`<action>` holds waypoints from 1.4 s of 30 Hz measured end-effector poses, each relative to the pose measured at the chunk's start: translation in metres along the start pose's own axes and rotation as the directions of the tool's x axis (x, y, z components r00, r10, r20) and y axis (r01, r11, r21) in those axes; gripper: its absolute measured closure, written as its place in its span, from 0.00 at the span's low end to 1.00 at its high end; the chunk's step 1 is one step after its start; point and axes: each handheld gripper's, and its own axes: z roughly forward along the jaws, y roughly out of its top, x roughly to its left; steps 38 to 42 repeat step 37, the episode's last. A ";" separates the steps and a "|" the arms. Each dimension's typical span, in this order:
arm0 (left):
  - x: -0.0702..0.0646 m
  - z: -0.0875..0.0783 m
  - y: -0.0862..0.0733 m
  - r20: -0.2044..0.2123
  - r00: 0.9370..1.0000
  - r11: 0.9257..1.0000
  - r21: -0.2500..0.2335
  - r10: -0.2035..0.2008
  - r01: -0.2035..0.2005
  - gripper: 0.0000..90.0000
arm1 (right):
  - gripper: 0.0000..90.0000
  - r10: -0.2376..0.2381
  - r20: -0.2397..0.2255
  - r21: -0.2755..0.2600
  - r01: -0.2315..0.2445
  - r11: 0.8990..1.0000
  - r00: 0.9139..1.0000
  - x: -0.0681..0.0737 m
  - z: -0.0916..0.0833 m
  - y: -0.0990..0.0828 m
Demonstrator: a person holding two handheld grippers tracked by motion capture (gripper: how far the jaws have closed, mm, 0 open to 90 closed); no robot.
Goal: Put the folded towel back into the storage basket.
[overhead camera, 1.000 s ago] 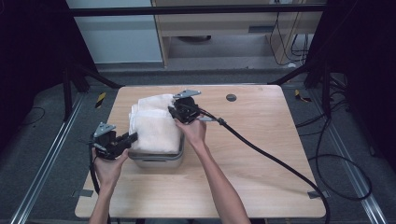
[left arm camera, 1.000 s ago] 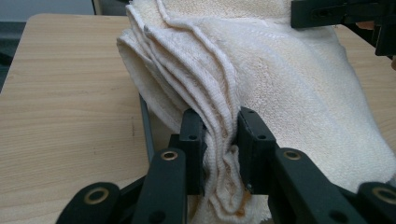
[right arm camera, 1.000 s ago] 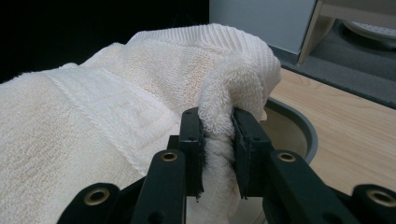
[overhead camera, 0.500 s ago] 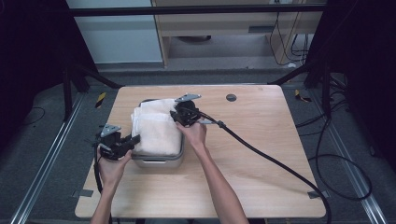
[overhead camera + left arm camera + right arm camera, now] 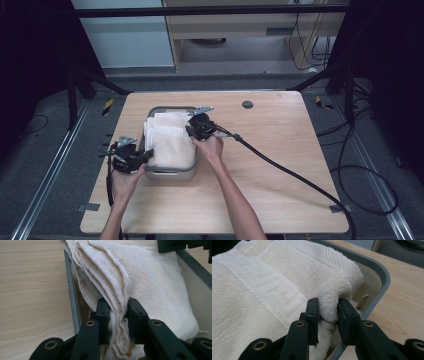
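Note:
A cream towel [image 5: 170, 142] lies folded in a grey tub [image 5: 167, 175] on the left half of the wooden table. My left gripper [image 5: 148, 155] is at the tub's left side, shut on the towel's layered edge [image 5: 117, 290], which bunches between its jaws [image 5: 118, 310] beside the tub wall [image 5: 71, 290]. My right gripper [image 5: 191, 131] is at the tub's right side. A thick fold of towel [image 5: 262, 285] sits between its jaws [image 5: 328, 308], just inside the tub rim [image 5: 374, 270]. These jaws have just been opening slightly, and the fold still touches both pads.
The wooden table [image 5: 290, 140] stretches bare to the right of the tub. A small round dark grommet [image 5: 247, 104] sits near the far edge. The right gripper's thick black cable [image 5: 280, 167] runs across the table to its front right corner.
Both hands have come down a little, and the towel has sunk lower into the tub. The left gripper has drifted toward the near edge.

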 end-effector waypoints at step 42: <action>-0.014 -0.069 -0.025 0.035 0.995 0.971 -0.226 0.089 -0.079 0.35 | 0.22 0.025 0.098 -0.250 0.000 0.968 0.995 -0.072 -0.194 -0.068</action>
